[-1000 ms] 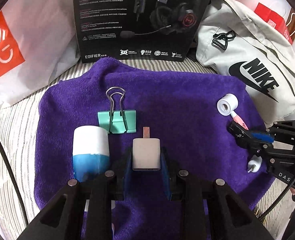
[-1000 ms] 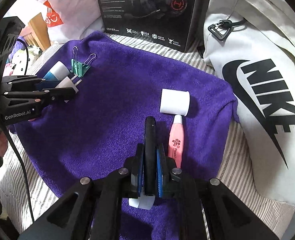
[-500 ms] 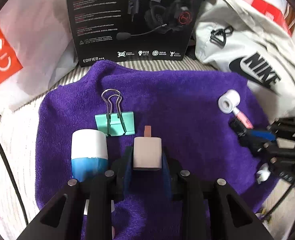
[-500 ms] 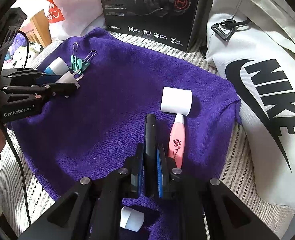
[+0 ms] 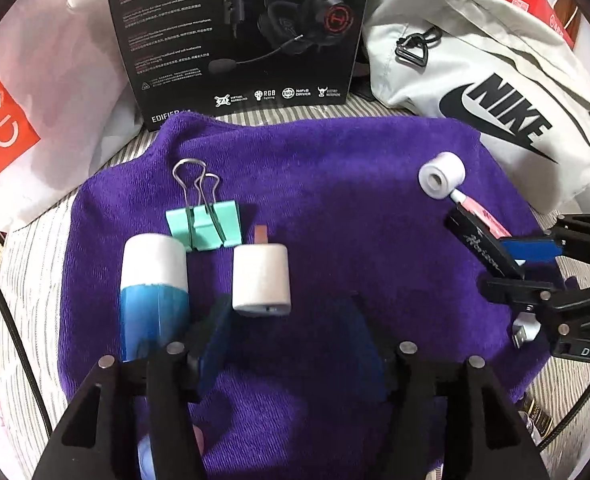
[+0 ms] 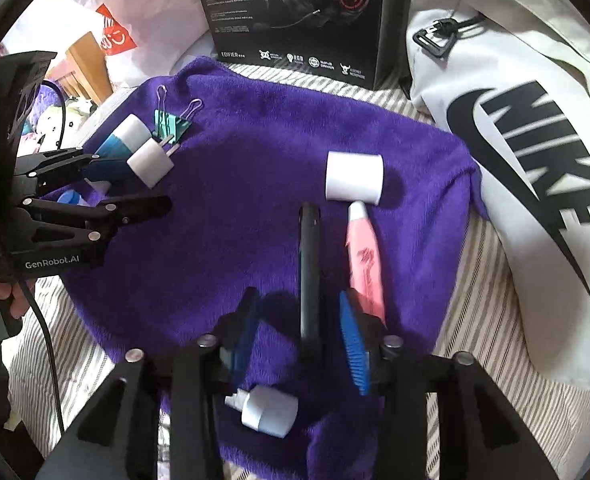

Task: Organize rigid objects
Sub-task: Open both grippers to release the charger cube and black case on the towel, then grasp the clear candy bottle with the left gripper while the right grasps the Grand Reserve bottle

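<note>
Two hand-held tongs are working over a purple towel (image 5: 335, 184) spread on a striped bed (image 6: 491, 320). The left tongs (image 5: 291, 332) are opening, their blue pads standing clear on either side of a white charger plug (image 5: 261, 278), which is lying released on the towel with its metal prong pointing away from the camera. Just to its left, a blue-and-white tube (image 5: 153, 276) is lying lengthwise, and a mint-green binder clip (image 5: 203, 226) is resting just beyond both. The right tongs (image 6: 299, 340) are also opening around a slim black pen-like stick (image 6: 310, 272), which is lying between the parted pads with a gap on each side. A pink highlighter (image 6: 365, 256) is lying just right of it, its tip touching or nearly touching a white roll (image 6: 354, 178). A small white cap (image 6: 269, 410) is sitting near the towel's front edge beneath the right tongs. A black headset box (image 5: 239, 32), a white Nike bag (image 6: 515, 140) and a white shopping bag (image 5: 35, 92) are crowding the far side of the bed.
</note>
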A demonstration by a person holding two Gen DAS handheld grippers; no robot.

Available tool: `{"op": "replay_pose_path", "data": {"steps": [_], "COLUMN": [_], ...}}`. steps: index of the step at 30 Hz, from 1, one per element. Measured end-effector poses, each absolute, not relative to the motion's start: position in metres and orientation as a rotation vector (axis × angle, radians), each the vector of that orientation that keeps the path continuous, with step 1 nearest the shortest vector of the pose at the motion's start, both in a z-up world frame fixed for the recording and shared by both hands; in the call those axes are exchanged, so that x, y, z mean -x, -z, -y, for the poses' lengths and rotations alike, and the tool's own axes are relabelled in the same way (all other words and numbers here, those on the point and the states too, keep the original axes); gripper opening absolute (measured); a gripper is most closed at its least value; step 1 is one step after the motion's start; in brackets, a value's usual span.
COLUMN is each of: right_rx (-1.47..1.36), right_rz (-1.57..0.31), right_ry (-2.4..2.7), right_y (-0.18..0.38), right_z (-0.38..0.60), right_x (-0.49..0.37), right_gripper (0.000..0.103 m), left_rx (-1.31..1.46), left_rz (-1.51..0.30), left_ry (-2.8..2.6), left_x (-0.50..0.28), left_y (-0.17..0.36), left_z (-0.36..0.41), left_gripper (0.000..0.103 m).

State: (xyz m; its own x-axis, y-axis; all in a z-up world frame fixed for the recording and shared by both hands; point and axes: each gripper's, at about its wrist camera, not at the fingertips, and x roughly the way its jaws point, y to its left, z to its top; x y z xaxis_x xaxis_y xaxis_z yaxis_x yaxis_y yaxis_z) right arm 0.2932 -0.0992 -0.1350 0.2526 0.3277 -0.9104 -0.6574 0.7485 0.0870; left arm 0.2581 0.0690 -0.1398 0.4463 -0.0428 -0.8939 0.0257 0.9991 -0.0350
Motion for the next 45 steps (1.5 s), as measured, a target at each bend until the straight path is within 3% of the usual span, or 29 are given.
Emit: {"op": "replay_pose_path", "data": {"steps": [18,21,33,45], "right_rx": [0.219,0.186,0.025,-0.082], "right_rz": [-1.061,-1.044,-1.048,-1.052], "right_ry": [-0.566,-0.530,-0.491,-0.481], "right_y": [0.078,0.072,0.072,0.081], "right_z": [0.189,0.210,0.271,0.293], "right_x": [-0.214,-0.198,-0.138,-0.124], "right_gripper": [0.044,0.051,0.054,0.055], "left_rx": [0.100,0.101,0.103,0.010], "left_rz": [-1.066,-1.062,-1.159,-1.201], "left_ry": [0.099,0.122,0.216,0.153], "left_x": [-0.183,-0.162,-0.125,-0.114], "left_y": [0.094,0.089,0.115,0.127], "left_z": [-0.030,-0.010,0.072,0.064], "left_gripper": [0.056,0.056,0.056,0.064]}}
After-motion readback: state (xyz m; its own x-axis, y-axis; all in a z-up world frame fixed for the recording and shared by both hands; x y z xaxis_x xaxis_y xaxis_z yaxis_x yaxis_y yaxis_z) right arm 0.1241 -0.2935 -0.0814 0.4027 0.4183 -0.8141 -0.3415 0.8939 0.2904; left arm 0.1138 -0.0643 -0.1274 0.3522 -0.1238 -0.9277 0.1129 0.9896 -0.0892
